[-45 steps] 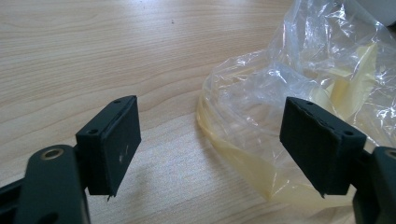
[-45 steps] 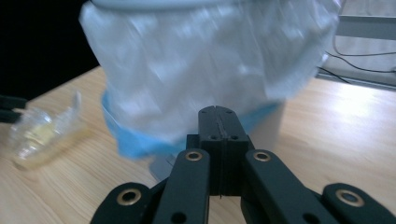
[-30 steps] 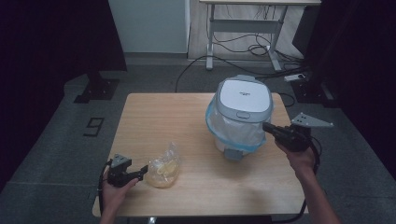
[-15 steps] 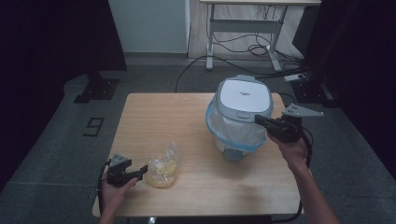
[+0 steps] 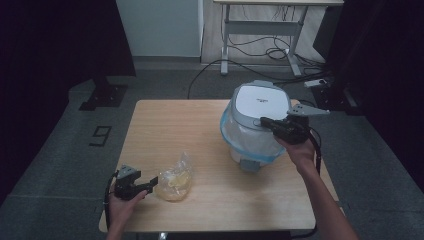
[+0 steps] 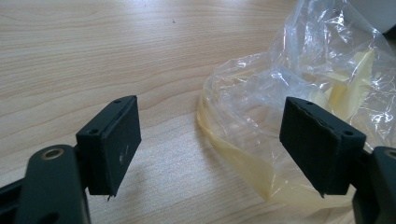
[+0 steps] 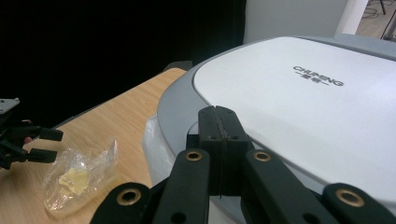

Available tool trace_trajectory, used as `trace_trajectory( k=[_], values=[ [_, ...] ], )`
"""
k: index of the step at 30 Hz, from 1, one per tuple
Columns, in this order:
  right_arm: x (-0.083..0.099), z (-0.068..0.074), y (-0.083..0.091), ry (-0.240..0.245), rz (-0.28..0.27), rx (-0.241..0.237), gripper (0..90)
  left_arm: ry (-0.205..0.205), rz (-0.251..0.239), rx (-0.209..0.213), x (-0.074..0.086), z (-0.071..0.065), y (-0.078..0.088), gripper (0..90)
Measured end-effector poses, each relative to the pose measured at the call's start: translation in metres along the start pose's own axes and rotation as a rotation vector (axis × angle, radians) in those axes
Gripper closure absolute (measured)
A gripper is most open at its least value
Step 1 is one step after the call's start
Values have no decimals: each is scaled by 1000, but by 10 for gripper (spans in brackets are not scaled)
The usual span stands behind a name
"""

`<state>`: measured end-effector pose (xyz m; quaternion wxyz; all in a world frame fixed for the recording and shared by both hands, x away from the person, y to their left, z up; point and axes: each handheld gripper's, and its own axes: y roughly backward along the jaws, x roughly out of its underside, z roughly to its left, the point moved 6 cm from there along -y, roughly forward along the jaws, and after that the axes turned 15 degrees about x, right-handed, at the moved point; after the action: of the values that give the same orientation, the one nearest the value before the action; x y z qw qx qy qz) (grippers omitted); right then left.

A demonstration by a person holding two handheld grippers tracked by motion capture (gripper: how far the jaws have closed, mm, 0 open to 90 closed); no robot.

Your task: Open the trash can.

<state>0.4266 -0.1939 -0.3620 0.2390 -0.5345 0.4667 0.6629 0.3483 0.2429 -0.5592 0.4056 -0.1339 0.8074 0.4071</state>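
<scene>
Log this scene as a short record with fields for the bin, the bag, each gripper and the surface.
bin: white and grey lidded waste bin lined with a blue-edged plastic liner, lid down, standing on the table's right half
bag: crumpled clear plastic bag with yellow scraps inside, lying on the table
left gripper: jaws open, right pad against the bag
right gripper: jaws shut, empty, tips over the lid's grey rim
surface: light wooden table

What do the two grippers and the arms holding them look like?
Both grippers are black. The left gripper has two flat rectangular pads on linkage arms with brass-coloured pivot rings. The right gripper has the same rings, and in the high view a grey three-cornered plate on top and a black cable. Forearms are bare, no sleeves.
</scene>
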Motion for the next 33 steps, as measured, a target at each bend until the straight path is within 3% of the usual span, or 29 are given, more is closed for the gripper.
trace_trajectory(
  k=[22, 26, 33],
  values=[
    [1, 1, 1, 4, 15, -30, 895, 1, -2, 0, 0, 1, 1, 205],
    [1, -5, 17, -33, -40, -34, 862, 6, 0, 1, 0, 1, 1, 205],
    [21, -15, 52, -1, -78, 1, 776, -1, -11, 7, -1, -1, 2, 214]
  ],
)
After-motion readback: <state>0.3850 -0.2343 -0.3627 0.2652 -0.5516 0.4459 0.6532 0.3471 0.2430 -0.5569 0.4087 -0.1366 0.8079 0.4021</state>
